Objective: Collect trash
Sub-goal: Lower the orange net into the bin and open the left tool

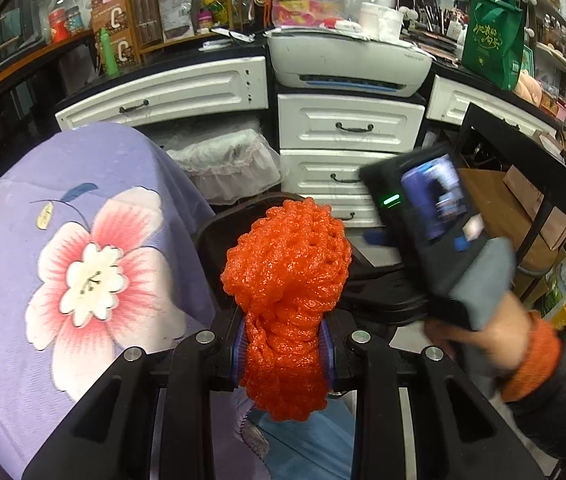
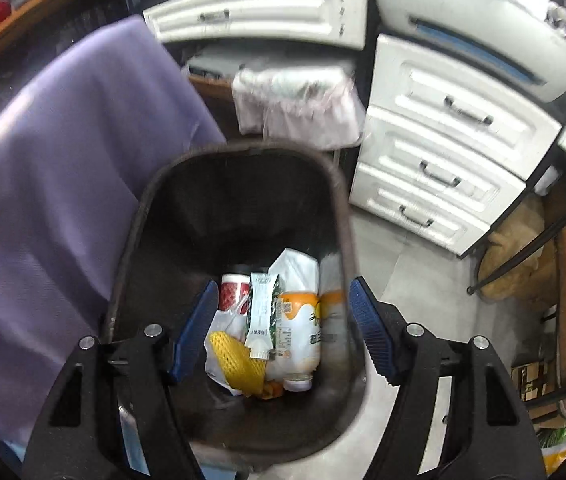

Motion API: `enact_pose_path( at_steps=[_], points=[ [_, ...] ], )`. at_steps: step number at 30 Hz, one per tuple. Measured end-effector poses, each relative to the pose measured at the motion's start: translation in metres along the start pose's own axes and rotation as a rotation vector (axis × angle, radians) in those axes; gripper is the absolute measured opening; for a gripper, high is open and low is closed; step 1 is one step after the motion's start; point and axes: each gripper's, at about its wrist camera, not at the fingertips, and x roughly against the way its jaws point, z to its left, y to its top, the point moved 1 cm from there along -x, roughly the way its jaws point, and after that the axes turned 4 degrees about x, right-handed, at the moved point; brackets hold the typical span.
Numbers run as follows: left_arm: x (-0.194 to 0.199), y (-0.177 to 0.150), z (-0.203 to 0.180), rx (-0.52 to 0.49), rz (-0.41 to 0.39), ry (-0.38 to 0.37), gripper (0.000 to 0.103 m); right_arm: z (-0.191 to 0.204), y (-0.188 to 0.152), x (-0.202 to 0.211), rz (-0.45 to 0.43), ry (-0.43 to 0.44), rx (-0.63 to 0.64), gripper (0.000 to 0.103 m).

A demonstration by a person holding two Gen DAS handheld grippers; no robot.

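Foam net: orange, crumpled, frame centre, clenched in left gripper | right gripper released above dark trash bin

Black linkage arms, silver screws, ribbed blue jaws; orange knit cuff, dark sleeve

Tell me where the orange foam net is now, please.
In the left wrist view, the orange foam net sits at centre, clamped in the left claw, right of the purple floral cloth.

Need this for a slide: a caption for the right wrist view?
Open right gripper poised above the dark bin holding a bottle and yellow netting.
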Motion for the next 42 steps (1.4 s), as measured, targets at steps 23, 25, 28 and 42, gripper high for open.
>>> enact_pose_path(
  at_steps=[23, 25, 28, 42],
  points=[
    [-0.082, 0.004, -0.031, -0.091, 0.129, 0.009, 0.034, -0.065, -0.076, 0.124, -0.141, -0.109, -0.187, 0.068],
    [-0.087, 0.005, -0.032, -0.087, 0.133, 0.012, 0.035, -0.065, -0.082, 0.128, -0.140, -0.114, -0.189, 0.068],
    [-0.096, 0.005, -0.032, -0.085, 0.150, 0.022, 0.041, -0.065, -0.088, 0.130, -0.138, -0.115, -0.196, 0.068],
    [-0.061, 0.004, -0.039, -0.091, 0.079, -0.007, 0.083, -0.056, -0.102, 0.161, -0.188, -0.148, -0.211, 0.072]
  ],
)
